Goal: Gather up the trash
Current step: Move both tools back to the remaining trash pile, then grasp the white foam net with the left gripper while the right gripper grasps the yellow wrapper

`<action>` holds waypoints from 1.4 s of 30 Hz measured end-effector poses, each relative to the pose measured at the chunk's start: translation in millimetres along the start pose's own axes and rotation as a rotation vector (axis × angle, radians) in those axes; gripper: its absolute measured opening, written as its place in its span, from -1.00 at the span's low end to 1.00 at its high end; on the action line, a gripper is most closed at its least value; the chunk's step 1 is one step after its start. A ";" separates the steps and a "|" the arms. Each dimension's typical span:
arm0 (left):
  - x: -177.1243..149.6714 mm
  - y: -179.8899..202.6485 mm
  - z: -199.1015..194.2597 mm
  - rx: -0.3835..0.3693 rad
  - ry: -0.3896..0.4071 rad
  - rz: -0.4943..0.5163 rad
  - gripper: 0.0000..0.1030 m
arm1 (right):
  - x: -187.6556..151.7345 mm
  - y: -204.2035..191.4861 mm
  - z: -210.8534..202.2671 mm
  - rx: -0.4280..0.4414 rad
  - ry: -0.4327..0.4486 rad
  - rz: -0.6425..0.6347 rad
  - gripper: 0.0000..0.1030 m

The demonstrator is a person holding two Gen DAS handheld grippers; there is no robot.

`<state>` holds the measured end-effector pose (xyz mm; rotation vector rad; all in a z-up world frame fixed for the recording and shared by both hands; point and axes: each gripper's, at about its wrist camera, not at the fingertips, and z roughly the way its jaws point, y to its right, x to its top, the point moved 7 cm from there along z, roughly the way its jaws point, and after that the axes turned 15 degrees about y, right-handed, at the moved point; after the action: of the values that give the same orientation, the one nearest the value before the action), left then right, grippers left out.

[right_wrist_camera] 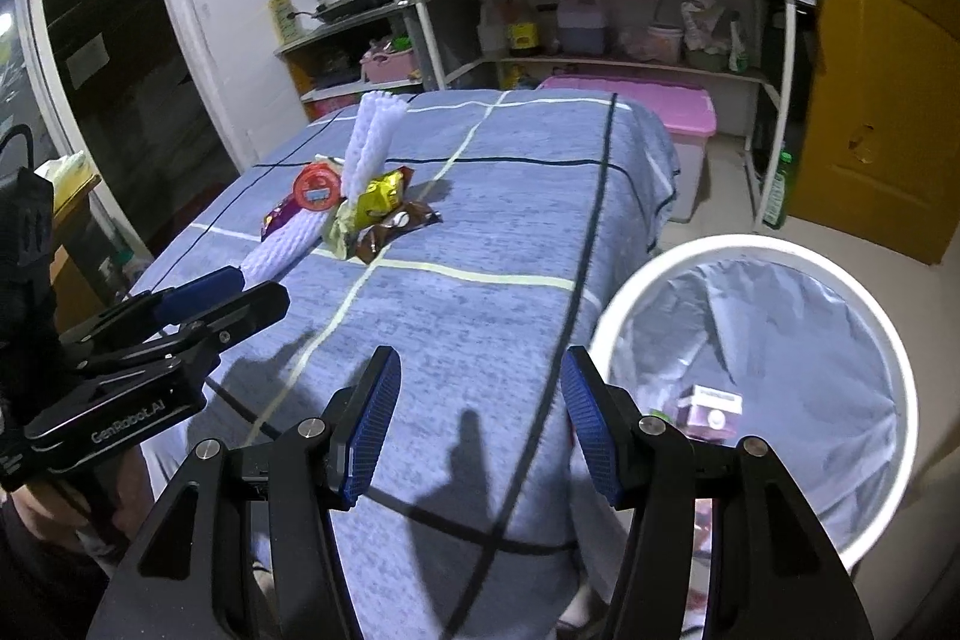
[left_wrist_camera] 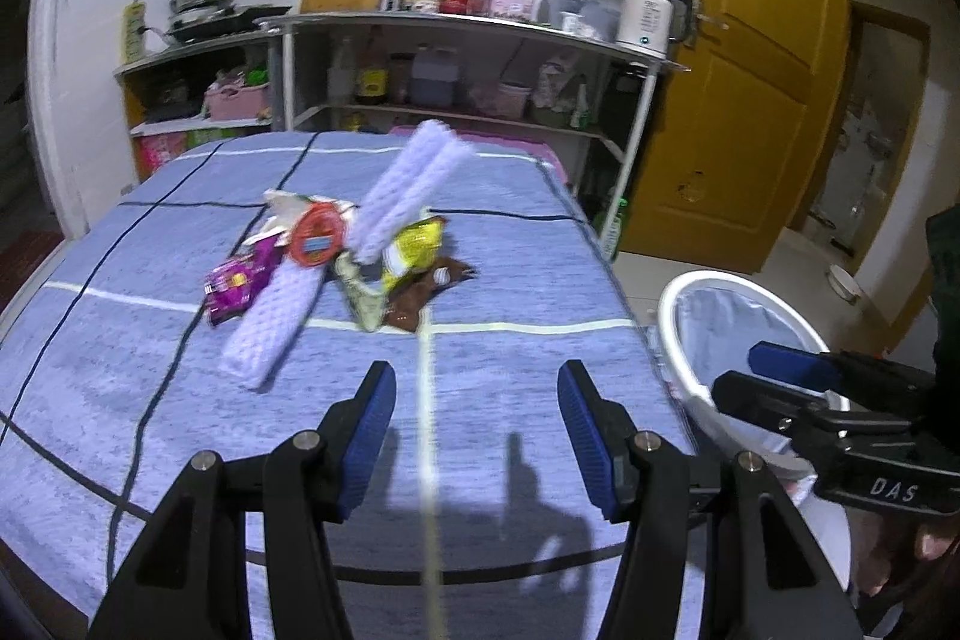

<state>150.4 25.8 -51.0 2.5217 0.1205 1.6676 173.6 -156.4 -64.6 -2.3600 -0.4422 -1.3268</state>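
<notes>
A pile of trash lies mid-table on the blue cloth (left_wrist_camera: 510, 256): two white foam nets (left_wrist_camera: 276, 322) (left_wrist_camera: 408, 190), an orange round lid (left_wrist_camera: 316, 235), a purple wrapper (left_wrist_camera: 237, 283), a yellow wrapper (left_wrist_camera: 414, 247) and a brown wrapper (left_wrist_camera: 420, 295). The pile also shows in the right wrist view (right_wrist_camera: 360, 202). My left gripper (left_wrist_camera: 477, 436) is open and empty, short of the pile. My right gripper (right_wrist_camera: 477, 424) is open and empty over the table's near right edge, beside the white lined trash bin (right_wrist_camera: 630, 298), which holds a small carton (right_wrist_camera: 711, 409).
Shelves with bottles, a kettle (left_wrist_camera: 648, 16) and pots stand behind the table. A pink-lidded box (right_wrist_camera: 648, 106) sits on the floor past the table. A yellow door (left_wrist_camera: 738, 100) is at the right. The bin (left_wrist_camera: 678, 292) stands right of the table.
</notes>
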 end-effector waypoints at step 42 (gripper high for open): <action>-23.7 -114.6 70.8 0.129 -0.140 -0.068 -0.27 | 53.9 -69.8 182.3 0.131 -0.100 -0.015 0.15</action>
<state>206.0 132.5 -116.1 2.6851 0.3069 1.4991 303.3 -3.1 -91.4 -2.3254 -0.5604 -1.1532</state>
